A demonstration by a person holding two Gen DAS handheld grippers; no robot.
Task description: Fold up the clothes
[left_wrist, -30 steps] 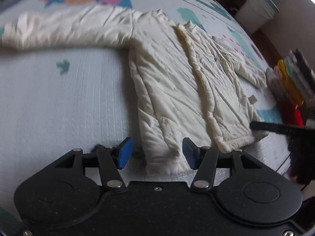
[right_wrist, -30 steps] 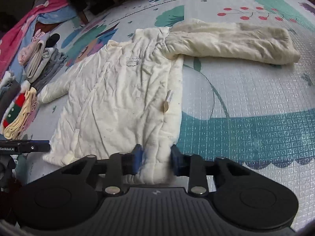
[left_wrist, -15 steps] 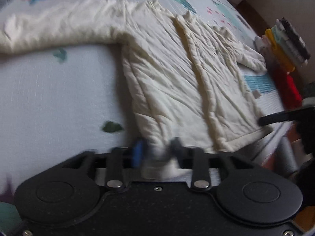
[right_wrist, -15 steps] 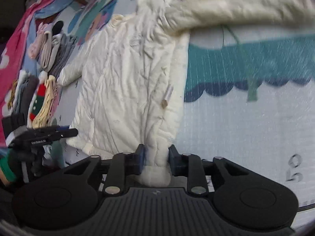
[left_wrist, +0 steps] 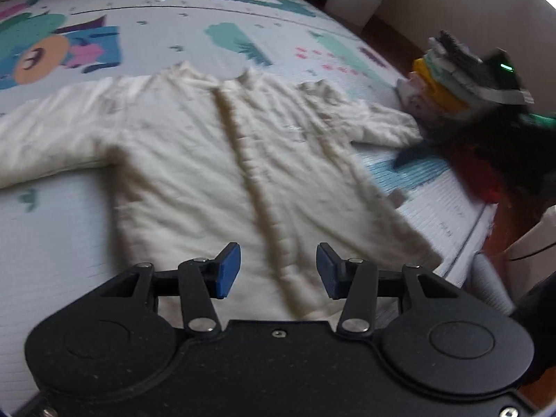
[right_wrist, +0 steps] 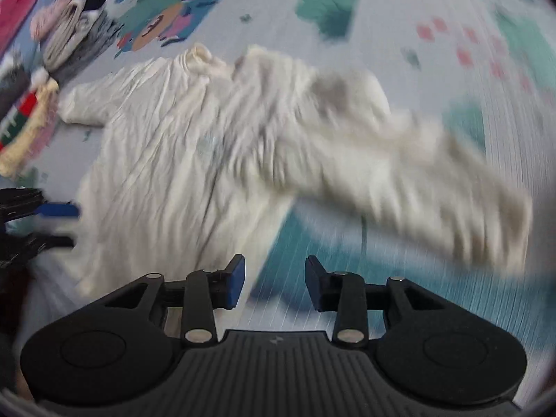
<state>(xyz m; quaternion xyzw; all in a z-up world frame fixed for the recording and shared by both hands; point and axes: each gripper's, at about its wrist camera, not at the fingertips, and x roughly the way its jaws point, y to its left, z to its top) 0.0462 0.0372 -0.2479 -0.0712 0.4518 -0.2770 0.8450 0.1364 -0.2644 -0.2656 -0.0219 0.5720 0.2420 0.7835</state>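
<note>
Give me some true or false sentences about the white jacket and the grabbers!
1. The white jacket lies spread out on a play mat with cartoon pictures. True.
2. The left gripper is squeezing the jacket tight. False: its blue fingers stand apart and press on nothing.
3. A pile of folded clothes sits beside one sleeve of the jacket. True.
4. The right gripper holds a red sock. False: nothing is between its fingers, and they are opening.
5. The jacket is already folded into a small square. False: both sleeves are stretched out to the sides.
</note>
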